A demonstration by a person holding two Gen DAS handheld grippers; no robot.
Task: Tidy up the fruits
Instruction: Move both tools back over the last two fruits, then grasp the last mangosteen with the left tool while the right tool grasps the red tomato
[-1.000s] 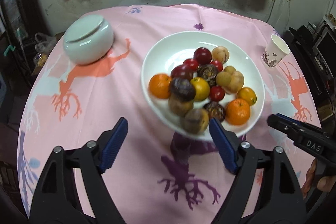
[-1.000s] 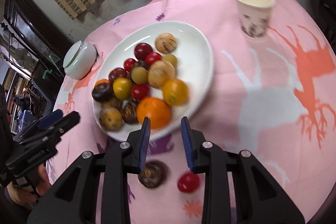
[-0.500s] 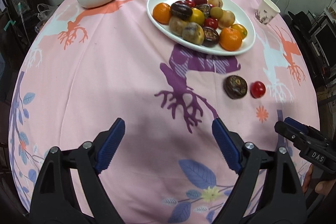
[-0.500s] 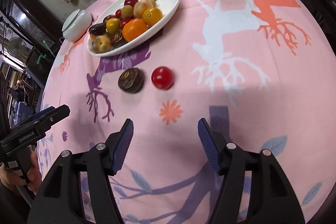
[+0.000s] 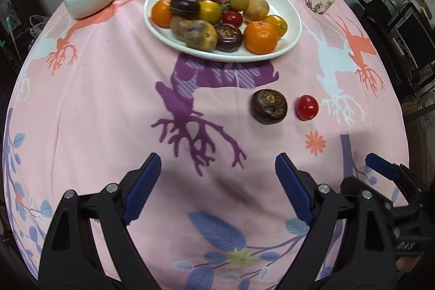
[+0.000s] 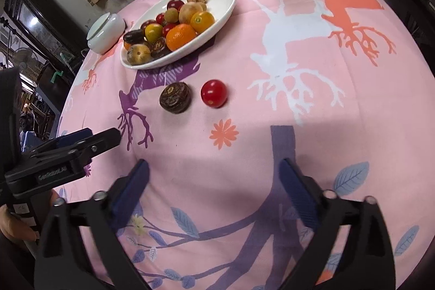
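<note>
The white plate [image 5: 295, 26] full of fruits stands at the far side of the pink surface [image 5: 108, 99]. A dark brown fruit [image 5: 269, 106] and a red tomato [image 5: 307, 108] lie apart on the cloth, near the plate. The left claw [image 5: 217, 189] is wide open and empty. The right claw [image 6: 214, 181] has just been opening, with nothing between its jaws.

Both wrist cameras are looking steeply down from the near edge, sharing the far plate [image 5: 293, 26] [image 6: 228, 4] and cloth [image 5: 108, 105] [image 6: 339, 127].
</note>
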